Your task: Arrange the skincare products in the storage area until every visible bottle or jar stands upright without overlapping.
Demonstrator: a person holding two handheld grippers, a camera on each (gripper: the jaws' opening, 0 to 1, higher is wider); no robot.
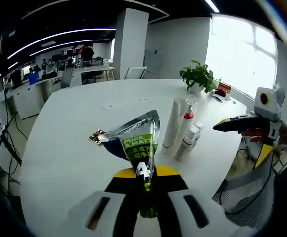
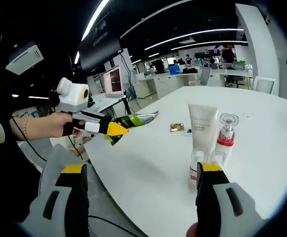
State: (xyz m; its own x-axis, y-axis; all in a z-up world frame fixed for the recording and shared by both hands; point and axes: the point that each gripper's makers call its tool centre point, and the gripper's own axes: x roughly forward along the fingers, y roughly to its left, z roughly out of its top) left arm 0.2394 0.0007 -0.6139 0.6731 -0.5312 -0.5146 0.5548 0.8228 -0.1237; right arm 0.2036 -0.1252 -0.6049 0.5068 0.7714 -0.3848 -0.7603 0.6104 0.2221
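Observation:
My left gripper (image 1: pixel 145 174) is shut on a green tube (image 1: pixel 140 144) with a silver crimped end, held above the white table (image 1: pixel 69 158). A white tube (image 1: pixel 174 123), a clear bottle with a red band (image 1: pixel 188 114) and a small bottle (image 1: pixel 188 140) stand upright close together to its right. In the right gripper view, my right gripper (image 2: pixel 141 170) is open and holds nothing, with the white tube (image 2: pixel 201 129) and red-banded bottle (image 2: pixel 225 138) just beyond its right jaw. The left gripper (image 2: pixel 114 129) holds the green tube (image 2: pixel 135 120) out over the table edge.
A small gold sachet (image 1: pixel 98 136) lies flat on the table left of the bottles. A potted plant (image 1: pixel 198 76) stands at the far side. A mesh chair (image 1: pixel 242 192) sits by the table edge. The right gripper (image 1: pixel 230 123) hovers right of the bottles.

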